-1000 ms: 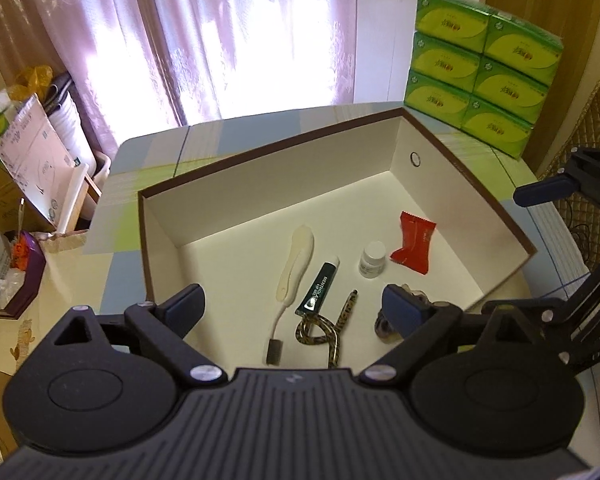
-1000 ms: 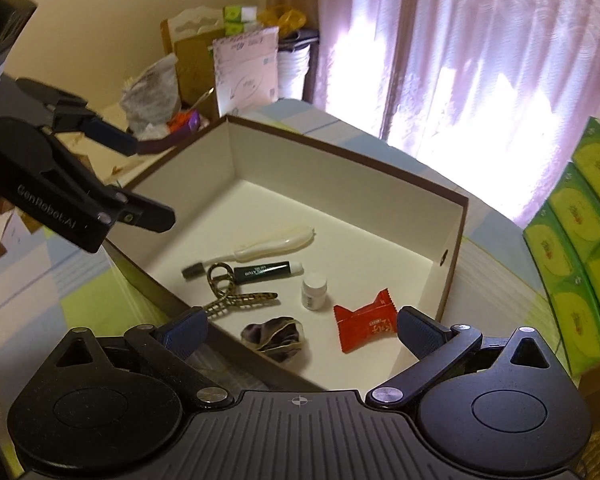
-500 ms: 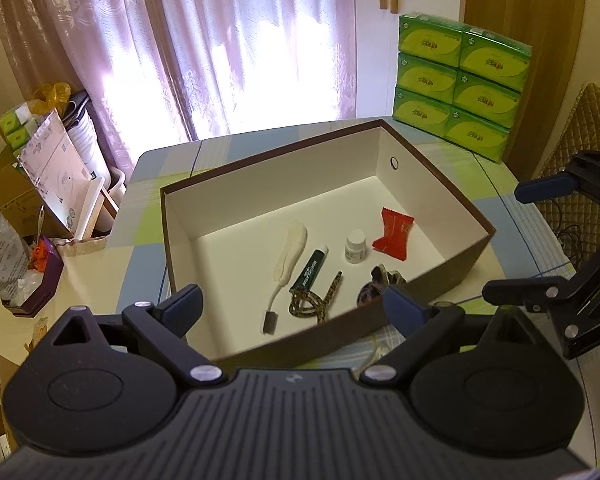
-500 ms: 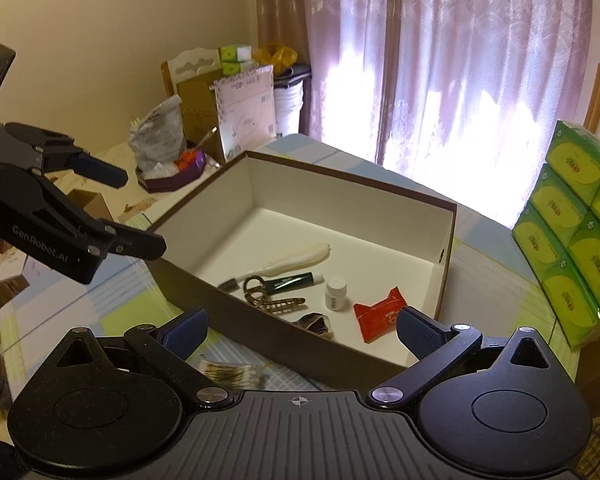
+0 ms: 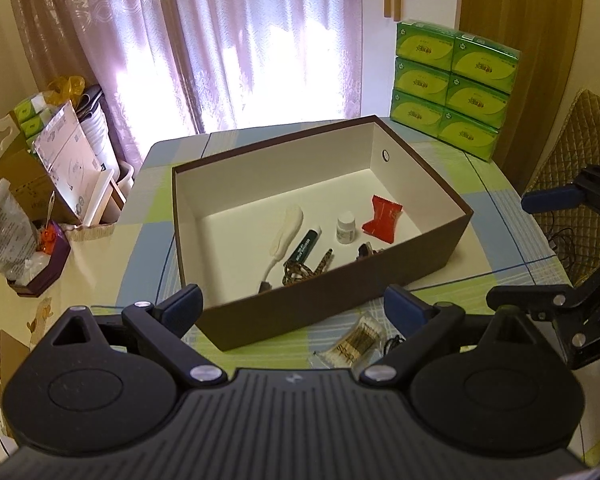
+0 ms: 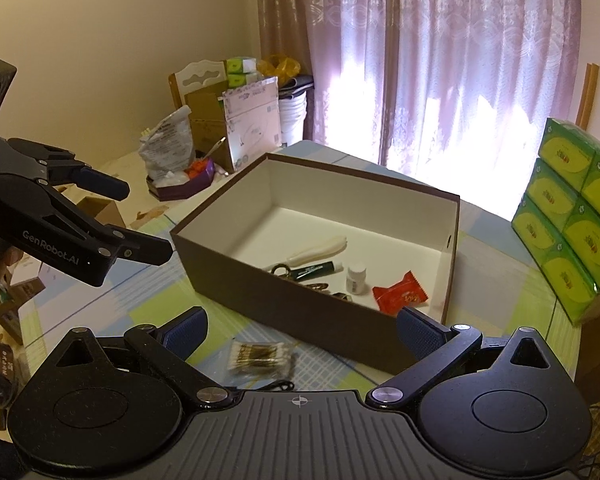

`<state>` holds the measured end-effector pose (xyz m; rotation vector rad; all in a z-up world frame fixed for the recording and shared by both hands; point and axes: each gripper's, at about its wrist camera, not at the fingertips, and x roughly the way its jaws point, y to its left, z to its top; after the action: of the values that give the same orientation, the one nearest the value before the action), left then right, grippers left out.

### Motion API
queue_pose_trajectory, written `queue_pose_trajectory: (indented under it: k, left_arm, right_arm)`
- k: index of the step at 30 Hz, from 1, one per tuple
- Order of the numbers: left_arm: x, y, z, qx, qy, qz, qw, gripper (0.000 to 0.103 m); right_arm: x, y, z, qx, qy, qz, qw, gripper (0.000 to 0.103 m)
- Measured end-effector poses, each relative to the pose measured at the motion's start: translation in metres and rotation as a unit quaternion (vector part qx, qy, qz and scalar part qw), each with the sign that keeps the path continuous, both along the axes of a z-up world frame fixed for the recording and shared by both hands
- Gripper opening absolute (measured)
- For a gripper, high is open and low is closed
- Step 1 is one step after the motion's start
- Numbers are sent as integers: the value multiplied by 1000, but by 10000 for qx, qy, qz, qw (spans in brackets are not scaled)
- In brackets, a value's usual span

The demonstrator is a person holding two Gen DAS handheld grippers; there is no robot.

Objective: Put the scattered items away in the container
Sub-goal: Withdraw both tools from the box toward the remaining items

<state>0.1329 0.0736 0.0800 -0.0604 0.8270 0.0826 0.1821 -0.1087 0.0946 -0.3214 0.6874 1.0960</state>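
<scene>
Box [image 5: 340, 296] near wall hides the lower ends of the items inside: the white-handled tool [image 5: 286, 232] loses its dark tip behind the rim, the patterned cord [image 5: 304, 270] is half cut, and the dark crumpled item [image 5: 366, 250] shows only a sliver; can't tell what it is. Right wrist view: same wall covers most of the cord and dark item. Cotton swab packet [image 6: 260, 356] is motion-blurred there, details unreadable. Left view: the packet [image 5: 358, 342] is partly behind a finger. Thin black item [image 5: 392, 344] beside it is too small to identify. Tube [image 5: 306, 244] label is illegible. Tissue pack stack [image 6: 572, 216] is cut by the frame edge.
</scene>
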Motion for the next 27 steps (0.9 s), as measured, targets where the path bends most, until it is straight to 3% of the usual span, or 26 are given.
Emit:
queue_pose_trajectory:
  k: [20,27]
  left_arm:
    - [-34,-10,-25,-128,197,30,9997,95]
    - [-45,-11,-44,-158,249,-18,9996,95]
  right_arm:
    - [-26,-12,-18,-68,325,-235,9992,103]
    - [-30,-22,-38,-156,706,-483,9962,103]
